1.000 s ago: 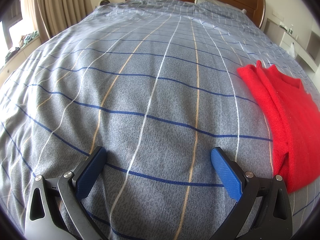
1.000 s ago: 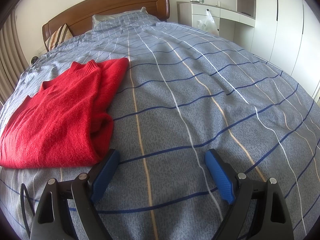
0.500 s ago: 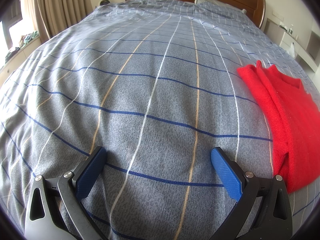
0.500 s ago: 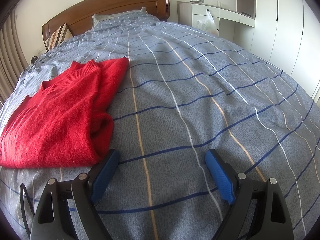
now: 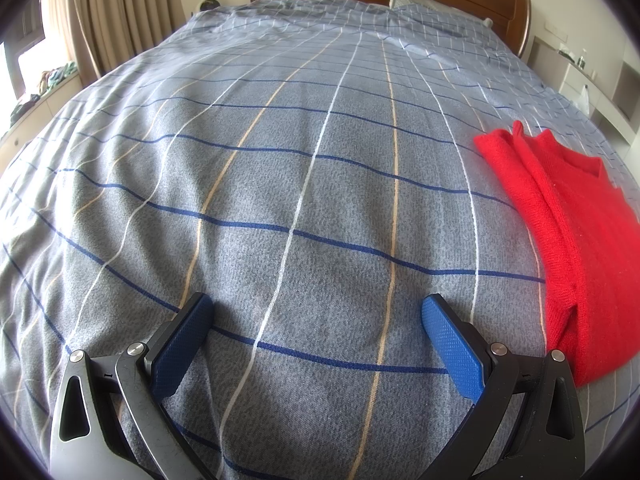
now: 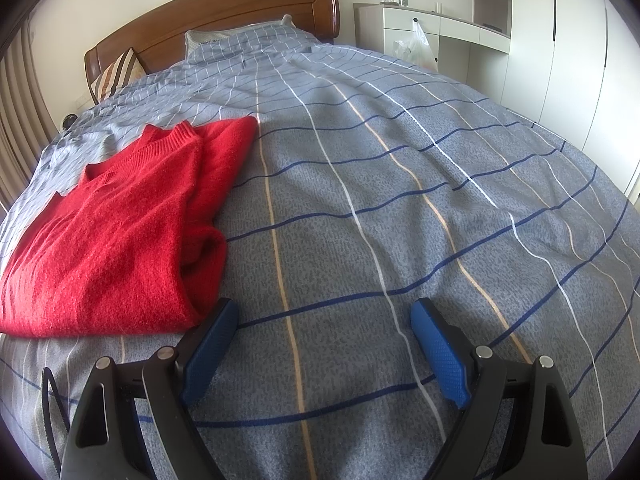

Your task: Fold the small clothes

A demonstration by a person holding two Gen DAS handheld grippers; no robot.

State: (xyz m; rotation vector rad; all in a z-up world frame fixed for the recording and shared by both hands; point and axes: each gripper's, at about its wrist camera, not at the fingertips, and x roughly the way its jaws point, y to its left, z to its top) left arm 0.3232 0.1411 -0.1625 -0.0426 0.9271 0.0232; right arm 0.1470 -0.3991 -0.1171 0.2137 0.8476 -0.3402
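Both tools gape wide, holding nothing: left tool [image 5: 316, 332], right tool [image 6: 324, 332]; folded red sweater [image 6: 120, 232] lies on the bed [image 6: 400, 200] between them, long axis running toward the headboard [image 6: 224, 16], collar that way.

sweater [image 6: 116, 232] on bed [image 6: 400, 200] — between both grippers

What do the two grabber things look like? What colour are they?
Both grippers look alike. The left gripper and the right gripper each have two black metal arms with cut-out holes and round silver bolts. Their fingers carry blue pads with a bumpy, dotted texture. A thin black cable loops beside the right gripper. No hands or sleeves show.
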